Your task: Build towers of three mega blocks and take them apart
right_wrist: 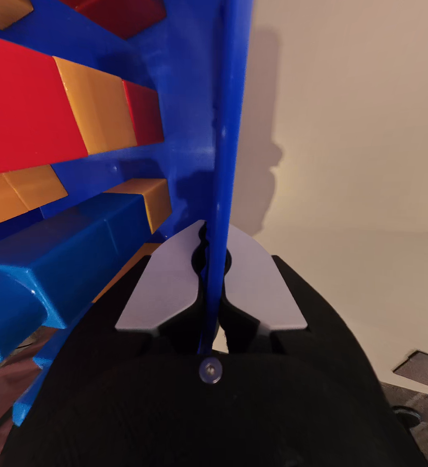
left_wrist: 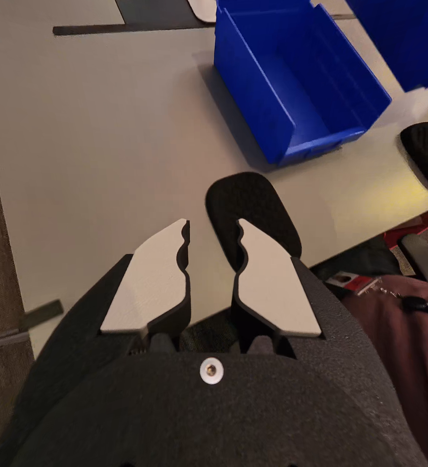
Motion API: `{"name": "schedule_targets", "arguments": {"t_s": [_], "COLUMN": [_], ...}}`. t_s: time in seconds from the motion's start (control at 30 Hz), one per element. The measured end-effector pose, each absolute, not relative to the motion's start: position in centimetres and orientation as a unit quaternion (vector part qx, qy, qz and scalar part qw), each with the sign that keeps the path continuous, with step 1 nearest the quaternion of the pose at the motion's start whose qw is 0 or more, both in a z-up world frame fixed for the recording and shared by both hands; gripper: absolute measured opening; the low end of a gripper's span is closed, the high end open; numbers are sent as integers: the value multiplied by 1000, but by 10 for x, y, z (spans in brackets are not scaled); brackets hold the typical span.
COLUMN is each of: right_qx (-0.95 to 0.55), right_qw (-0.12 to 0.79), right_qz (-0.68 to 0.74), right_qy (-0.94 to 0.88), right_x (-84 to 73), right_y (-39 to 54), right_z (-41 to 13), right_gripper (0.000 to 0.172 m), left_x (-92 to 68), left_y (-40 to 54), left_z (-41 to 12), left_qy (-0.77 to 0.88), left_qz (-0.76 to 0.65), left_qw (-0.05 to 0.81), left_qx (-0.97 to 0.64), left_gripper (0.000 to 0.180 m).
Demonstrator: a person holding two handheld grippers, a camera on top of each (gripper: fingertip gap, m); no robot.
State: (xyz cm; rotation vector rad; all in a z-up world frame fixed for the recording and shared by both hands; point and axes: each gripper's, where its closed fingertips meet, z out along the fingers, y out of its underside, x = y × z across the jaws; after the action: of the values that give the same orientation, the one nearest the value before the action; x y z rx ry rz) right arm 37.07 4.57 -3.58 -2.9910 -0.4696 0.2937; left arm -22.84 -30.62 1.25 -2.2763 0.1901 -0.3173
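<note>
The right gripper (right_wrist: 214, 227) is clamped on the thin side wall of a blue bin (right_wrist: 229, 126), one finger (right_wrist: 172, 278) inside the bin and the other (right_wrist: 253, 273) outside, both pressed against the plastic. That hold on the rim looks meant for lifting or tipping the bin, since the wall is the only thin edge such narrow jaws can pinch. The blocks (right_wrist: 99, 106) lie inside this bin, to the left of the held wall: red, orange and blue pieces, several snapped together in short rows, with a long blue one (right_wrist: 69, 252) nearest the camera. They seem to lie loose rather than stand upright, which suits either pouring them out onto the table or carrying them over. The left gripper (left_wrist: 212, 222) hangs over the near edge of the pale table (left_wrist: 94, 126) with its jaws moderately apart and nothing between them; only the tabletop and a black oval pad (left_wrist: 245, 197) show behind the fingertips. A second black pad (left_wrist: 425, 156) lies further right. Farther off stands another blue bin (left_wrist: 296, 83), open at the front and with nothing showing inside it, probably waiting to receive blocks or finished towers. Part of a further blue bin (left_wrist: 409, 38) shows at the far right. No tower stands on the table, so the building appears not yet begun, and the free left gripper seems kept ready to take a block.
</note>
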Motion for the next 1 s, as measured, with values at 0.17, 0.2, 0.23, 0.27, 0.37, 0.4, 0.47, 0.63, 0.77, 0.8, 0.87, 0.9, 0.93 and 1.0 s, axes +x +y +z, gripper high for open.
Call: {"name": "schedule_targets", "arguments": {"t_s": [0.17,0.2,0.23,0.27,0.37,0.4,0.47,0.63,0.77,0.8,0.87,0.9,0.93,1.0], "right_qx": [-974,-971,-967,-963,-946,-939,-923,-881,-855,-850,-844,-844,-843,-847], "right_qw": [65,64,61,58,57,56,47,19,5,1,-7,-10,-11,-5], "right_qz": [83,85,88,93,110,119,135,163,171,173,173,170,166,153], "right_qy": [-202,-215,-229,-246,-299,-318,-356,-443,-490,-498,-507,-509,-511,-509], "right_x": [304,284,262,238,159,130,71,-68,-155,-172,-198,-207,-215,-225], "right_y": [54,54,53,52,46,42,33,1,-24,-29,-37,-40,-41,-39], "right_z": [6,12,17,21,30,31,31,20,1,-6,-23,-32,-42,-61], "right_gripper": [4,4,4,4,4,4,6,6,6,6,7,6,7,7], "left_x": [-235,-236,-237,-237,-237,-237,-237,-238,-242,-244,-246,-246,-245,-246], "left_y": [-368,-379,-389,-398,-419,-425,-435,-441,-438,-438,-438,-438,-438,-440], "left_z": [8,6,5,4,-3,-7,-18,-33,-46,-52,-63,-68,-72,-79], "left_qy": [49,45,41,37,26,22,19,7,-12,-16,-23,-25,-27,-30], "left_qz": [-120,-115,-114,-116,-125,-127,-129,-160,-186,-188,-190,-194,-198,-200], "left_qw": [431,432,434,438,441,438,429,424,431,430,425,423,420,419], "left_qx": [-893,-893,-893,-890,-888,-890,-894,-891,-883,-883,-885,-885,-885,-885], "left_gripper": [33,33,33,33,33,32,33,33,32,32,32,32,32,32]}}
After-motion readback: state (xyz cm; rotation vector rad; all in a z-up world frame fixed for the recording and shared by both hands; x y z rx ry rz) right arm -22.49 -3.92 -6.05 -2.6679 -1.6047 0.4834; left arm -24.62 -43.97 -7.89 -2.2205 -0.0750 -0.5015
